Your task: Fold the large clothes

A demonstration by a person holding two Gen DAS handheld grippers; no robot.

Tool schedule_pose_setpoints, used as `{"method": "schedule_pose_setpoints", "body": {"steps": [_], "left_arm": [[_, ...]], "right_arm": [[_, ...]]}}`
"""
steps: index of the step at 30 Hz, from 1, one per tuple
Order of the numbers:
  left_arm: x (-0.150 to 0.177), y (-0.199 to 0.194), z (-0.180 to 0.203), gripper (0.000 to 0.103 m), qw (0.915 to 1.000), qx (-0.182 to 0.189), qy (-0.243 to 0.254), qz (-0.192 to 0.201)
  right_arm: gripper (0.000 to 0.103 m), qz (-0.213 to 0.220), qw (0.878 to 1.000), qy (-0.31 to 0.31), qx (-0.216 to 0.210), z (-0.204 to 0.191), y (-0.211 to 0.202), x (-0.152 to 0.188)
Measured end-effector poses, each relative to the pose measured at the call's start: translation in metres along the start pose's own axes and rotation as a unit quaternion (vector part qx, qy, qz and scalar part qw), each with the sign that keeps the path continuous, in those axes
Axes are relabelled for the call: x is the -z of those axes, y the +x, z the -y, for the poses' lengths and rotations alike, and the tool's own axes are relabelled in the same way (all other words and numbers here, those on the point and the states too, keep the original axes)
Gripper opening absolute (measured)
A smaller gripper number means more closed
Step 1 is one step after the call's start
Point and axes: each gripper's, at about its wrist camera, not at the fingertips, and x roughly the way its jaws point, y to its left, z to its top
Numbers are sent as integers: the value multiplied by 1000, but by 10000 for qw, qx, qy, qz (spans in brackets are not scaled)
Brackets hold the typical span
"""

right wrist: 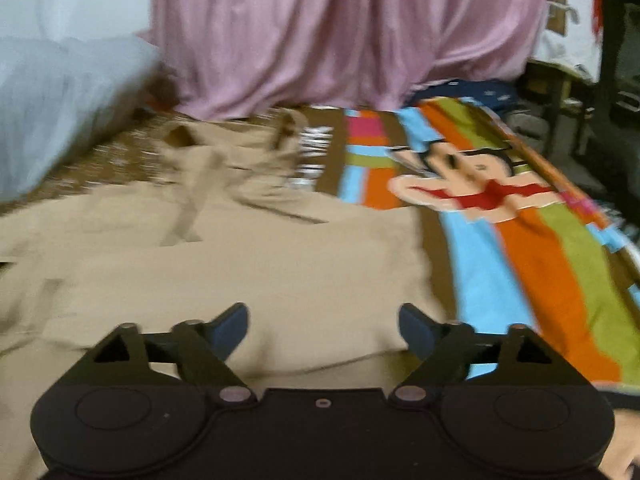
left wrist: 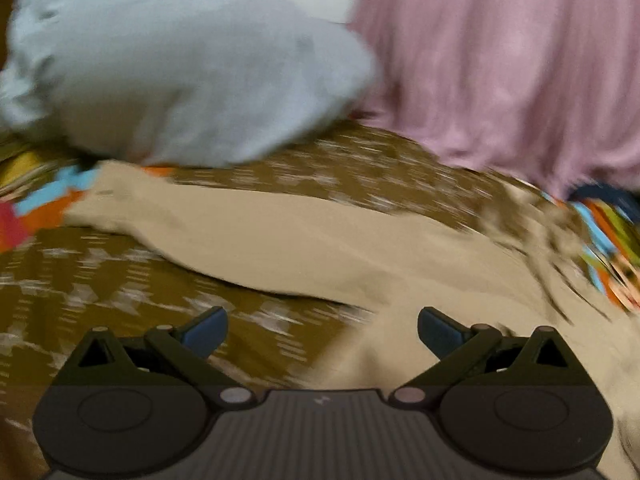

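Observation:
A large beige garment (right wrist: 240, 264) lies spread on a bed; its collar and placket end points toward the far curtain. In the left wrist view one long beige part (left wrist: 280, 240) stretches left across the brown patterned bedspread (left wrist: 100, 280). My left gripper (left wrist: 322, 332) is open and empty, hovering over the edge where the beige cloth meets the bedspread. My right gripper (right wrist: 323, 328) is open and empty, just above the garment's near right part, close to its right edge. Both views are motion-blurred.
A pale grey pillow (left wrist: 180, 80) lies at the far left of the bed, also in the right wrist view (right wrist: 60, 100). A pink curtain (right wrist: 340, 40) hangs behind. A striped cartoon sheet (right wrist: 520, 240) covers the bed's right side. Dark furniture (right wrist: 616, 80) stands far right.

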Motion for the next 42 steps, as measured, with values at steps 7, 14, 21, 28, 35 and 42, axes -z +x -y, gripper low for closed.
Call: {"method": "schedule_pose_setpoints", "body": {"steps": [7, 14, 21, 28, 35, 42], "left_arm": [[-51, 33, -134, 102, 9957, -762, -492, 200], [-84, 99, -224, 91, 9749, -891, -2039, 100], [-96, 142, -260, 73, 9486, -1003, -3001, -101], [-100, 146, -264, 1, 9357, -1462, -3212, -36], [-122, 102, -221, 0, 9603, -1421, -2303, 678], [-152, 21, -121, 0, 9828, -348, -638, 1697]], "right_arm": [[102, 0, 9960, 229, -867, -68, -26, 29], [102, 280, 9887, -532, -1373, -153, -15, 27], [102, 187, 9798, -1152, -1623, -193, -8, 43], [102, 87, 9772, -1336, -1649, -196, -8, 57], [102, 262, 9800, -1086, -1647, -182, -20, 55], [102, 543, 9830, -742, -1590, -165, -37, 49]]}}
